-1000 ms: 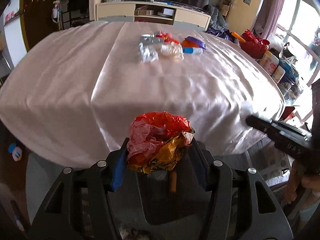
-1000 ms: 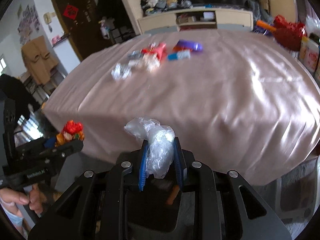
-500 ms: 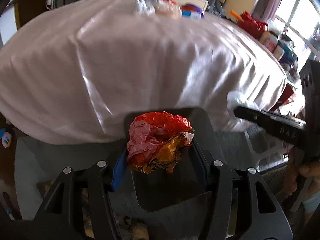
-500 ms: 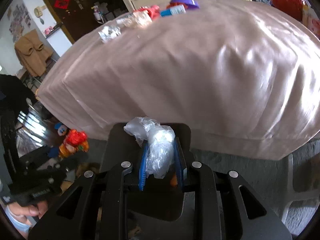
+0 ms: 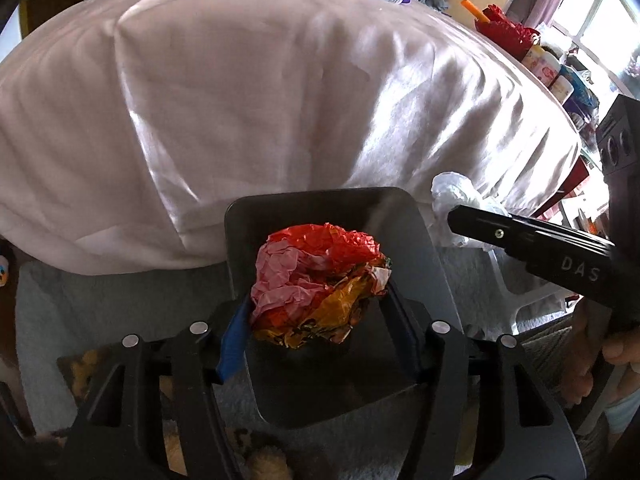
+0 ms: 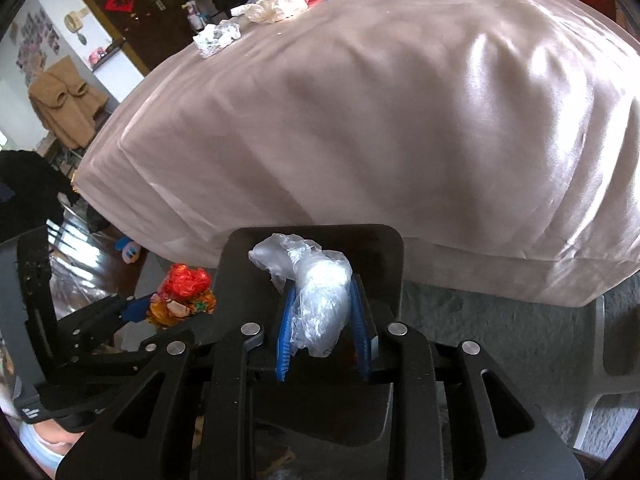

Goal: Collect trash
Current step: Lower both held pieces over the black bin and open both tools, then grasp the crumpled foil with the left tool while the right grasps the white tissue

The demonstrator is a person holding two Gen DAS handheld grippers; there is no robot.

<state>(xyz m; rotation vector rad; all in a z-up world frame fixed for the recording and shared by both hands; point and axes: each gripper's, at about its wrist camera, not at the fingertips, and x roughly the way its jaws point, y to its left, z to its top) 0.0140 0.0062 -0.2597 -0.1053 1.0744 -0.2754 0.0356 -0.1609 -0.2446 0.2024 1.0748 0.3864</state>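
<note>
— Over the black bin [image 5: 400, 216], starting from its left, what hangs there?
— The left gripper [image 5: 316, 300], with a crumpled red, pink and gold wrapper [image 5: 316, 276] wedged between its pads above the bin's mouth. Its jaws have just been easing open, yet both pads touch the wad.
— And to the right of that?
— The right gripper [image 6: 322, 312], over the same bin, pinching a clear plastic bag [image 6: 320, 292] between its blue pads. Those jaws have just been loosening too, with the bag between them.
— Anything inside the bin?
— Its inside is dark; I cannot tell.
— Edges?
— The bin's far rim sits just beside the hanging edge of the pale tablecloth [image 5: 280, 100]. Well beyond the bin, on the tabletop's far side, lie a foil ball [image 6: 216, 38] and other litter.
— Room to move?
— Grey carpet [image 6: 480, 320] spreads to the bin's right, below the cloth's hem.
</note>
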